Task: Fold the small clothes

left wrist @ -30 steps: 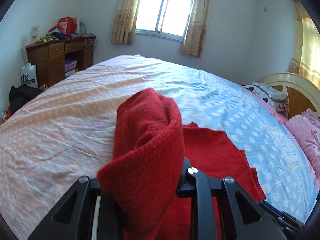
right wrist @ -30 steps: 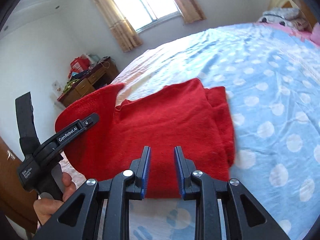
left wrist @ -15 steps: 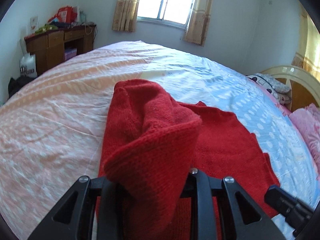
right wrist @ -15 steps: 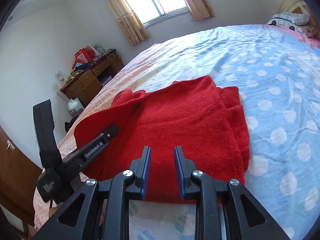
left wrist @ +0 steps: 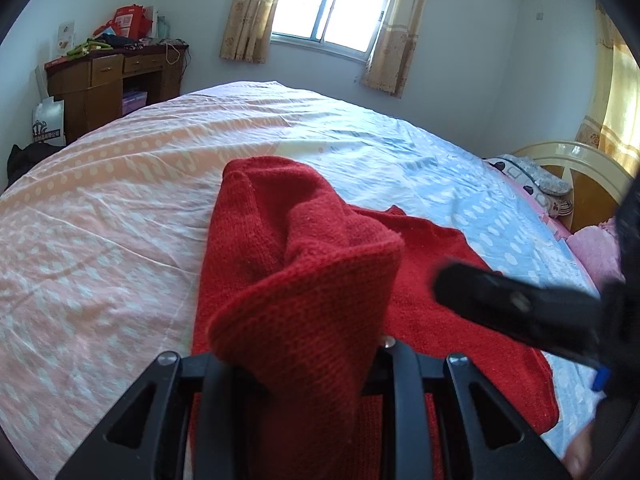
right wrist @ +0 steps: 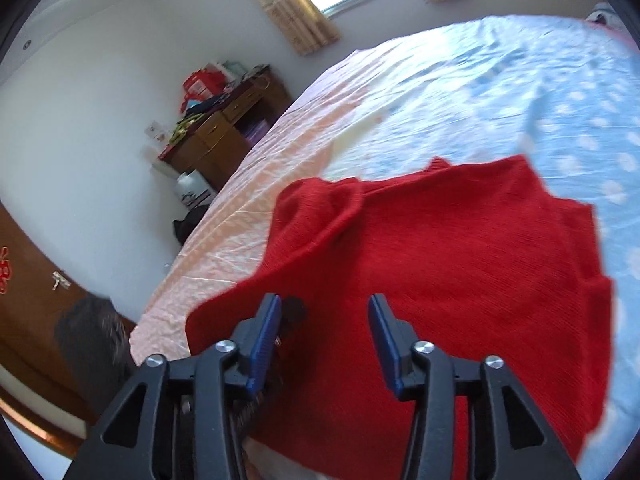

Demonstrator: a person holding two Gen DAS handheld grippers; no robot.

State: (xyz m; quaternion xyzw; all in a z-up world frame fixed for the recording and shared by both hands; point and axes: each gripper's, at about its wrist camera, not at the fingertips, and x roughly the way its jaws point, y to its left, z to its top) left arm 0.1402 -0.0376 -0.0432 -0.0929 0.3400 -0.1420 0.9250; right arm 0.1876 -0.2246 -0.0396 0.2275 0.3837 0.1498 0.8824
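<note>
Red knit garment [left wrist: 436, 280] lies spread on the bed [left wrist: 100, 248], straddling the line where the sheet goes from peach to blue with white dots. Most of it is flat; its left edge is lifted off the sheet.

Left gripper [left wrist: 304, 372]: jaws nearly together, pinched on a bunched fold of the garment. The fold stands up out of the jaws as a rolled hump and covers the pads, so contact itself is hidden; the fabric is clearly pulled up from that point.

Right gripper [right wrist: 322, 334]: jaws opening, blue pads [right wrist: 264, 332] apart with a clear gap. Nothing clamped between them; they hover over the near part of the garment, red knit visible through the gap. A dark blurred object sits just beside the left pad, probably part of the left gripper, but the view is too smeared to be sure. In the left wrist view the right gripper shows as a blurred black bar [left wrist: 516, 308] coming in from the right, above the flat part of the garment.

Background: wooden desk [left wrist: 108, 76] with clutter on top against the far wall, curtained window [left wrist: 332, 4], pink pillows [left wrist: 596, 248] by the headboard [left wrist: 576, 168].
</note>
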